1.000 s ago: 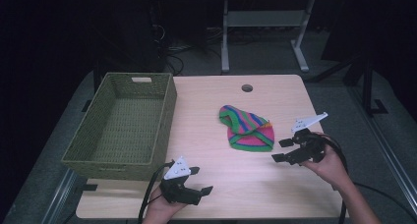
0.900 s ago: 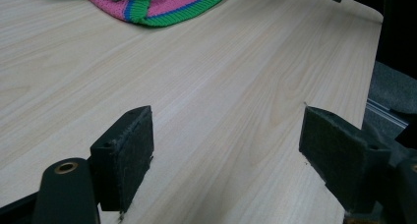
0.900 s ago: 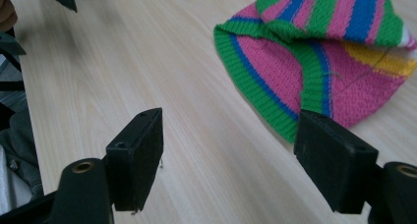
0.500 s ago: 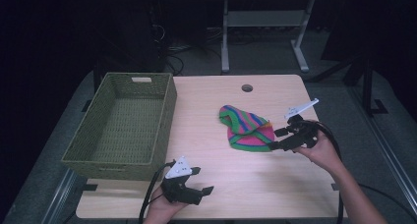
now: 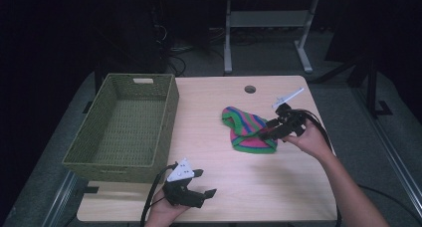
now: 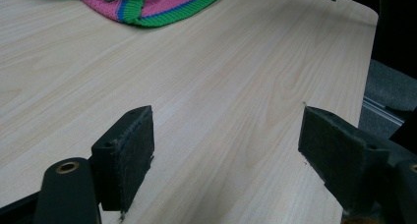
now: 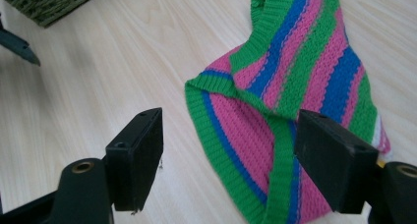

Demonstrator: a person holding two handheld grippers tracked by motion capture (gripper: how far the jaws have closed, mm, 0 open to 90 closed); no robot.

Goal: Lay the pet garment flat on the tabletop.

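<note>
Where the right tongs (image 7: 228, 150) hover, the striped knit's (image 7: 295, 86) near edge is cut off.

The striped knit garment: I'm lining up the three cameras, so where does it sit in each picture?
High view: striped knit garment right of centre on the table, at the right gripper.
Left gripper view: top edge, left of centre.
Right gripper view: centre-right, between the open jaws.
Shared landmark: its green ribbed hem.
</note>
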